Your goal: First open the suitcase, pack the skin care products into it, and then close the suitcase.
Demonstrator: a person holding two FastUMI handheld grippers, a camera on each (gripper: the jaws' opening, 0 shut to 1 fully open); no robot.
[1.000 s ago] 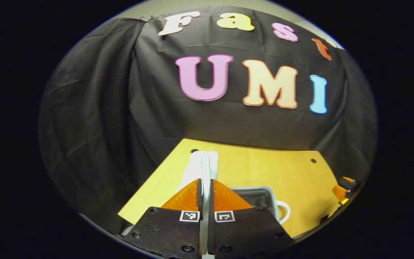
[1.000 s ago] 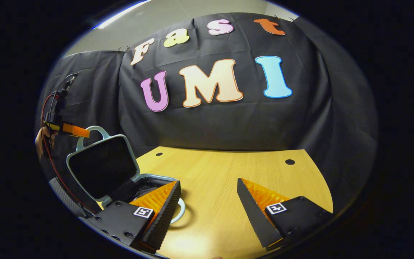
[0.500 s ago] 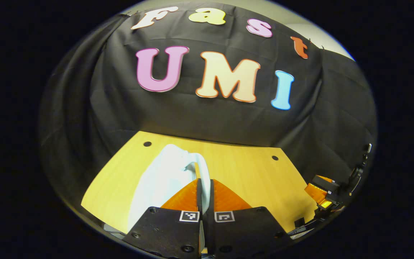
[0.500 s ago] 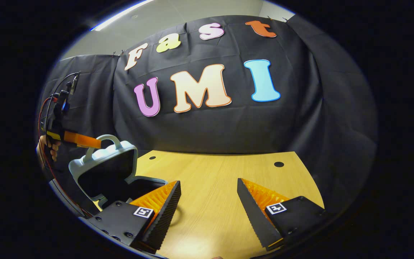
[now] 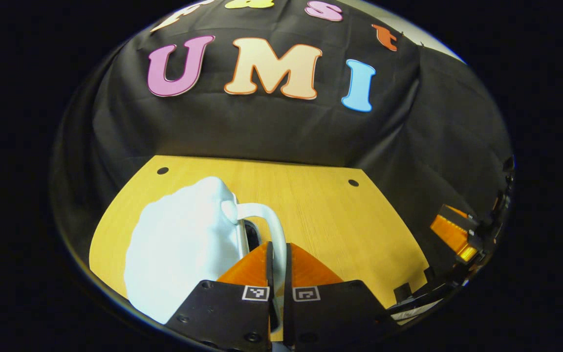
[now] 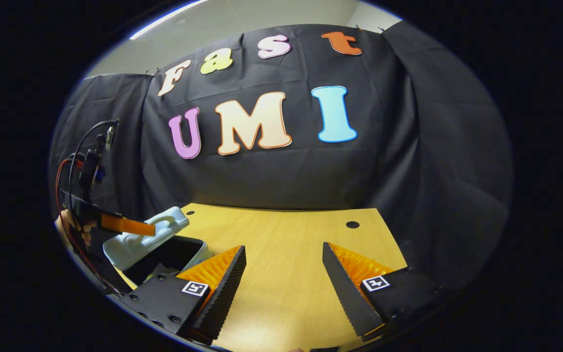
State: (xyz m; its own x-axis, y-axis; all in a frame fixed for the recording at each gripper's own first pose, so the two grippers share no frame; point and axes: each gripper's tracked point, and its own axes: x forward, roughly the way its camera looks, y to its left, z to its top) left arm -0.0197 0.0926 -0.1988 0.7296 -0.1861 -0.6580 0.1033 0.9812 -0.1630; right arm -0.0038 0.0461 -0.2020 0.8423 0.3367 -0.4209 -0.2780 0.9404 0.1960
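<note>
Suitcase lid (image 5: 184, 244) lower than a second ago, tipped well down toward base, narrow dark gap left; suitcase (image 6: 164, 247) at table's (image 6: 286, 254) left edge in right gripper view; left gripper (image 5: 277, 254) clamped on lid's curved handle (image 5: 267, 220), both orange fingers pressing it; right gripper (image 6: 284, 266) wide apart, holding nothing, above bare table; lid smooth pale moulded plastic, rounded corners; table yellow wood grain; finger pads (image 6: 359, 266) ribbed orange, wedge-shaped.

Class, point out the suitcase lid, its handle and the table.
suitcase lid (image 5: 179, 244): left gripper view, outer shell.
handle (image 5: 269, 220): left gripper view, top of loop.
table (image 6: 286, 254): right gripper view, bare wood.
</note>
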